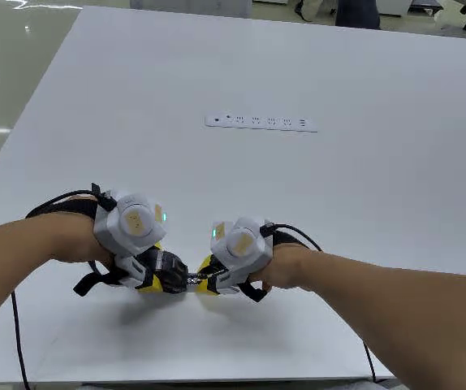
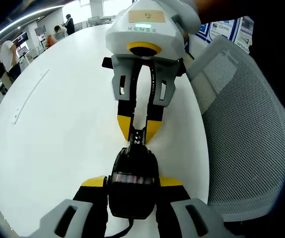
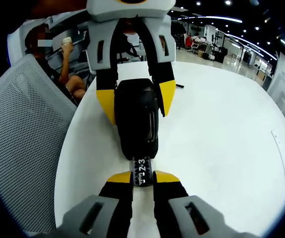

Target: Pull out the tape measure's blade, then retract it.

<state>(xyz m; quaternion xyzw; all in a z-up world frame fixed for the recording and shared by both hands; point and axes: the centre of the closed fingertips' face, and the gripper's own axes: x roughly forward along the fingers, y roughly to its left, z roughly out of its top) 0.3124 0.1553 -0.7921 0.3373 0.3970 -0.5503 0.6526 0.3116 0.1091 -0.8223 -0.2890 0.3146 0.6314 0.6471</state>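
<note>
The jaws of your left gripper [image 2: 132, 181] are squeezing the tape measure [image 3: 136, 116] by its hard, likely slick case, low over the counter [image 1: 298, 203]; your right gripper [image 3: 142, 177] is pinching the thin, springy blade [image 3: 141, 168] near its tip.

A white power strip [image 1: 261, 123] lies flat on a broad white table [image 1: 379, 211], smooth tabletop stretching on every side of the strip.

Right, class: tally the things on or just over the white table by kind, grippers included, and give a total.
grippers: 2 (left gripper, right gripper)
tape measure: 1
power strip: 1
Total: 4
</note>
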